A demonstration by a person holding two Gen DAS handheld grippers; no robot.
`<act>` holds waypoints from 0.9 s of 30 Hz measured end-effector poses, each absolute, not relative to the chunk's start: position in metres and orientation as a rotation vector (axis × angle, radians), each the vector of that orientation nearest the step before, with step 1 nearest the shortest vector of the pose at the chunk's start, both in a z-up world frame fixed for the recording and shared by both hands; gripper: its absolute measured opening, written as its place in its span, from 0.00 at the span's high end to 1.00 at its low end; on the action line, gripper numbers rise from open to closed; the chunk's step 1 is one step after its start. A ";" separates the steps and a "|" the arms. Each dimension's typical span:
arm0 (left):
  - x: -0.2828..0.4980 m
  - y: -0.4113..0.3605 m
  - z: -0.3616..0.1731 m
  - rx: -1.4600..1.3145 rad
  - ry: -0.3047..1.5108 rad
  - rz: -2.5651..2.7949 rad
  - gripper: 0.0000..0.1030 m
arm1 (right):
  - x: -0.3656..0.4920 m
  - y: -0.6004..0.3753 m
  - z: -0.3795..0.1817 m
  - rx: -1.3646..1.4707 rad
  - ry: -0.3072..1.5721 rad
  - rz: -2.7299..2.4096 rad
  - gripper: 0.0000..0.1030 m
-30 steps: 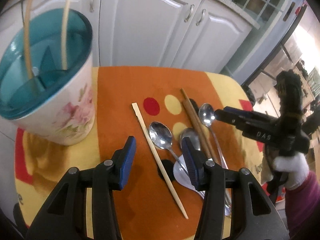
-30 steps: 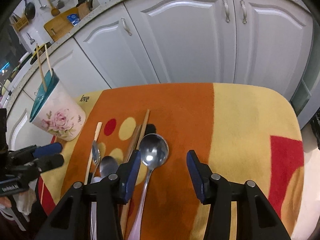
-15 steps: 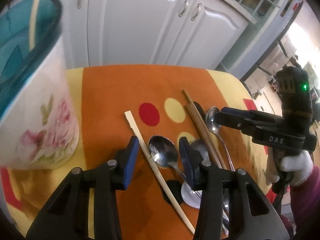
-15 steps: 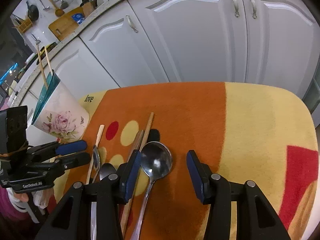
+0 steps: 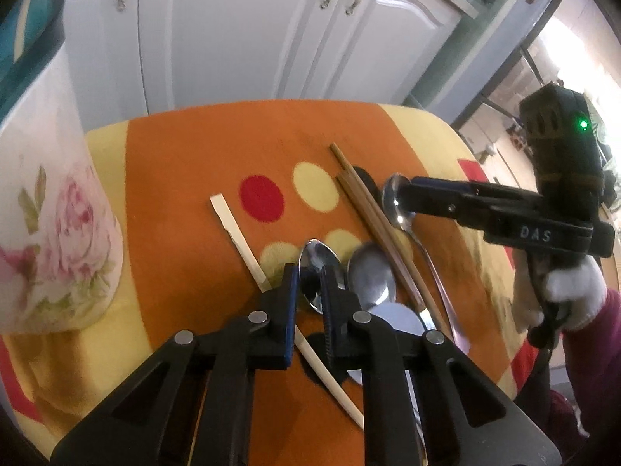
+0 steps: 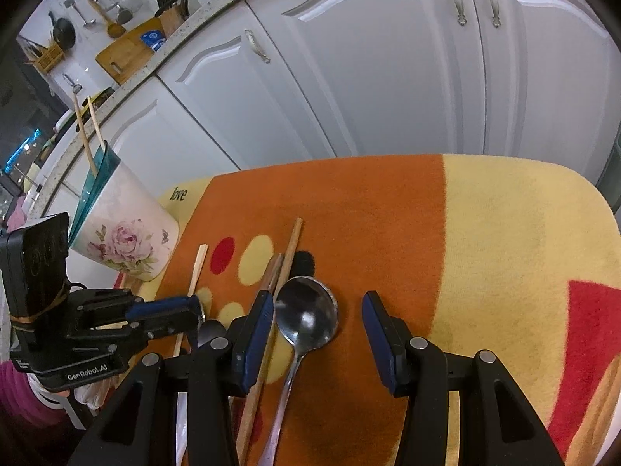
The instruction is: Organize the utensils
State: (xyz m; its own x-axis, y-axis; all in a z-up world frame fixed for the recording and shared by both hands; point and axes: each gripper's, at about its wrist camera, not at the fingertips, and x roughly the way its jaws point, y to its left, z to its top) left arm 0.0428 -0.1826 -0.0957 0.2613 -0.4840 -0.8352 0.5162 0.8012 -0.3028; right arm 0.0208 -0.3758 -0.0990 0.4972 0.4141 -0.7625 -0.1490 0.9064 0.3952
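Note:
My left gripper [image 5: 310, 272] has closed on the bowl of a steel spoon [image 5: 319, 257] lying on the orange and yellow cloth [image 5: 186, 163]. Beside it lie a pale chopstick [image 5: 236, 233], a second spoon [image 5: 370, 277], two brown chopsticks [image 5: 365, 202] and a long spoon [image 5: 396, 202]. My right gripper [image 6: 317, 312] is open, its fingers on either side of the long spoon's bowl [image 6: 306, 318]. The floral utensil holder [image 5: 50, 202] stands at the left; it also shows in the right wrist view [image 6: 124, 240] with two pale chopsticks [image 6: 87, 136] in it.
White cabinet doors [image 5: 240, 35] stand behind the table. The cloth's far edge [image 6: 388, 157] and right edge [image 6: 609, 217] drop off. The right gripper's body [image 5: 543, 225] shows in the left view, the left gripper's body [image 6: 77, 334] in the right view.
My left gripper moved forward and down onto the spoon and its jaws closed from wide open. My right gripper edged slightly forward over the long spoon and stayed open.

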 end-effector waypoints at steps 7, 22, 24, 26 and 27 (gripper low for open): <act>0.047 -0.185 -0.098 0.000 1.139 -0.696 0.90 | 0.020 -0.369 -0.102 0.274 0.996 0.362 0.72; 0.033 -0.182 -0.080 0.026 1.093 -0.697 0.98 | 0.016 -0.370 -0.087 0.241 0.966 0.368 0.96; 0.029 -0.178 -0.072 0.025 1.075 -0.699 0.98 | 0.007 -0.372 -0.079 0.228 0.951 0.363 0.96; 0.025 -0.172 -0.062 0.012 1.057 -0.695 0.98 | -0.001 -0.373 -0.072 0.212 0.934 0.356 0.96; 0.024 -0.169 -0.058 0.005 1.050 -0.692 0.99 | -0.006 -0.374 -0.067 0.206 0.922 0.348 0.96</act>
